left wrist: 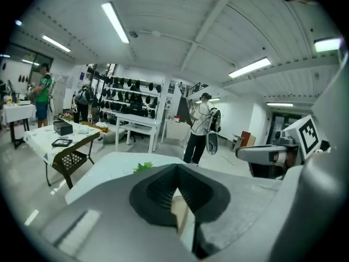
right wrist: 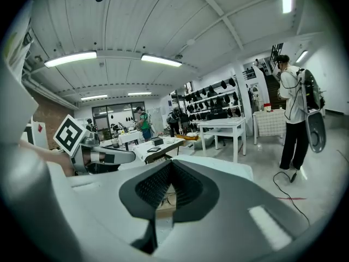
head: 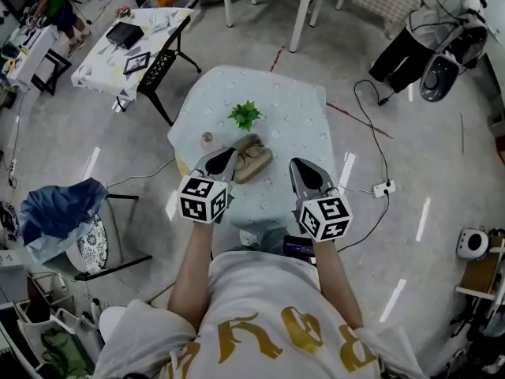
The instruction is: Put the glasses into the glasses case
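Observation:
An open tan glasses case (head: 251, 163) lies on the small table (head: 292, 109) with its pale cloth, and the glasses (head: 254, 153) rest on it. My left gripper (head: 225, 159) hovers at the case's left end, jaws shut and holding nothing. My right gripper (head: 298, 167) is a little to the case's right, also shut and holding nothing. A sliver of the case (left wrist: 179, 211) shows below the left gripper (left wrist: 175, 185) in its own view. The glasses (right wrist: 166, 200) show under the right gripper (right wrist: 170, 183) in the right gripper view.
A small green plant (head: 245, 114) stands behind the case and a small round object (head: 207, 138) to its left. A side table (head: 130, 42) is at the far left, and a chair with blue cloth (head: 59, 212) is at the near left. A power strip (head: 383, 188) lies on the floor to the right.

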`<action>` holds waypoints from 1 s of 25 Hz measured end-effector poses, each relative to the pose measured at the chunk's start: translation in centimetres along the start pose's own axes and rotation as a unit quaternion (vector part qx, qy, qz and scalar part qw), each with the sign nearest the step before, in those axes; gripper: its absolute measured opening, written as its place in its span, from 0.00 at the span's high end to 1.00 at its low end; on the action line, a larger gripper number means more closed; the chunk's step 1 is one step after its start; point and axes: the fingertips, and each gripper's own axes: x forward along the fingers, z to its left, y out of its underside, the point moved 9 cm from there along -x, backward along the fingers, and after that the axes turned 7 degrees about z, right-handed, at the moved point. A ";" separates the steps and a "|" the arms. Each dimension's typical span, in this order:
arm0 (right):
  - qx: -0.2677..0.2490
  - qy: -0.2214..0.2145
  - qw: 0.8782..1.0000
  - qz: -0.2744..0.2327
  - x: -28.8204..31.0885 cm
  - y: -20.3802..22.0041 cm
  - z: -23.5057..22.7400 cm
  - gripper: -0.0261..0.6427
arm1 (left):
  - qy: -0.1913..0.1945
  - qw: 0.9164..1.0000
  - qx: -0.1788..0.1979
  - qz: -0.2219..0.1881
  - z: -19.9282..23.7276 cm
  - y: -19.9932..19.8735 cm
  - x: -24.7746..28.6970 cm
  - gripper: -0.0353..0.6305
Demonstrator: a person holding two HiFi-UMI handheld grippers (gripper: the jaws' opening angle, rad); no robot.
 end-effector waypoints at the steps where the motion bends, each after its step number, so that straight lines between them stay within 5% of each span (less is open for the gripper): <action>1: 0.001 0.000 1.000 -0.001 0.0 0.1 0.1 0.93 | 0.003 1.000 -0.002 -0.002 0.0 0.0 -0.1 0.95; 25: -0.001 -0.007 1.000 0.002 -0.4 0.7 1.2 0.93 | 0.009 1.000 0.019 0.001 -0.4 0.7 -0.8 0.95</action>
